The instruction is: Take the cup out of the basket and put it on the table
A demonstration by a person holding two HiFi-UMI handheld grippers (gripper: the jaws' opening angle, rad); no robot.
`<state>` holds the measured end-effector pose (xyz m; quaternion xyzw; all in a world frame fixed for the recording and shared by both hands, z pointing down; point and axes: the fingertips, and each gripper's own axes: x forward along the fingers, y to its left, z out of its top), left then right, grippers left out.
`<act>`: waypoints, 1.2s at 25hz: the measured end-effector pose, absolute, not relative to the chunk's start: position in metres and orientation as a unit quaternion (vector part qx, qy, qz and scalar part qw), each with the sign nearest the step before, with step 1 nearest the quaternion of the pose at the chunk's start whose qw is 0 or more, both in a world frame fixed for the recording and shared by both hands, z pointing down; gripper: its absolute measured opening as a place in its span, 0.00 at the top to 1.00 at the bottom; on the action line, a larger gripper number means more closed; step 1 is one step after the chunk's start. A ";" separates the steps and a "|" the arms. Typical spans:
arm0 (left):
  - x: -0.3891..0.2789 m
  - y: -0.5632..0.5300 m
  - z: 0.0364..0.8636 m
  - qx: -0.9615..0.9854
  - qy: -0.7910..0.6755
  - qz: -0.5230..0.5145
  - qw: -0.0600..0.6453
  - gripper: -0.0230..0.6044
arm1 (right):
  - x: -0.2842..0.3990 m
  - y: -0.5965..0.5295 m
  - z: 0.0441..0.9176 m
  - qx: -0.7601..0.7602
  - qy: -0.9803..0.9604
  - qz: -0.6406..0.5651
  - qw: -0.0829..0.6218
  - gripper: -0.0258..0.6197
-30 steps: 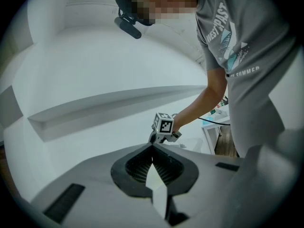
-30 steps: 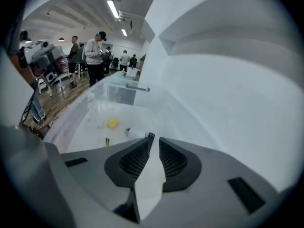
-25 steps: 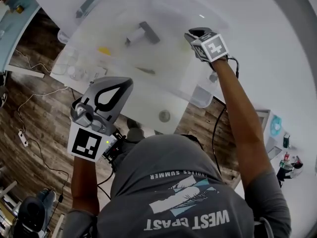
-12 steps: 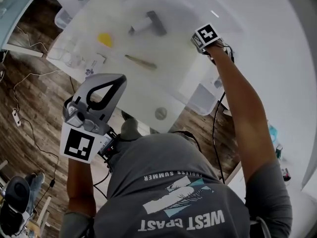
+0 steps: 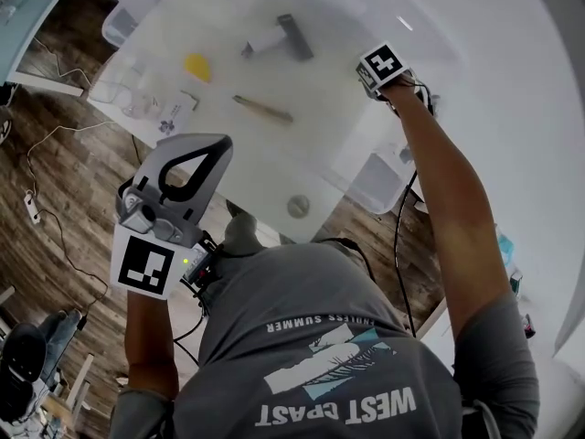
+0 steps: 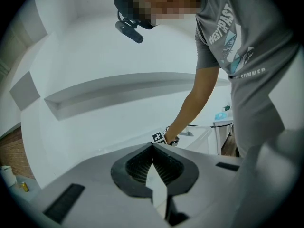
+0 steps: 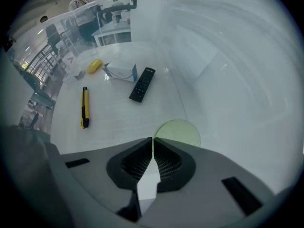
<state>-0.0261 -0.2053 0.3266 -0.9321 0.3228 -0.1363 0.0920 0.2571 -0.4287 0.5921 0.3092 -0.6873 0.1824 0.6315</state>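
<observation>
A pale green see-through cup (image 7: 179, 131), seen from above, stands on the white floor of the clear basket (image 7: 228, 94). My right gripper (image 7: 152, 139) points steeply down into the basket. Its jaws have just been closing and now pinch the cup's near rim. In the head view only the right gripper's marker cube (image 5: 382, 67) shows, at the table's far right, and the cup is hidden under it. My left gripper (image 5: 222, 143) hangs off the table's near edge, close to the person's body. Its jaws (image 6: 152, 145) are shut on nothing.
On the white table (image 5: 302, 154) lie a black remote (image 7: 142, 84), a yellow utility knife (image 7: 84, 107), a yellow object (image 7: 95, 65) and a small white box (image 7: 121, 72). Clear containers (image 5: 137, 99) stand at the left edge. A clear bin (image 5: 377, 181) sits below the right edge.
The right gripper has dropped down into the basket, its cube now smaller and farther away. The left gripper has sunk slightly towards the lower left.
</observation>
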 end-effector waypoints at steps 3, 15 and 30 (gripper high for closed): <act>-0.025 -0.204 0.325 -0.935 0.314 -0.135 0.099 0.95 | 0.240 -0.426 0.569 0.316 -0.713 0.161 0.605 0.92; -0.017 -0.195 0.313 -0.947 0.270 -0.121 0.128 0.95 | 0.147 -0.362 0.411 0.317 -0.818 0.026 0.479 0.92; -0.054 -0.185 0.316 -0.939 0.286 -0.131 0.137 0.95 | 0.032 -0.222 0.302 0.248 -0.888 -0.087 0.378 0.92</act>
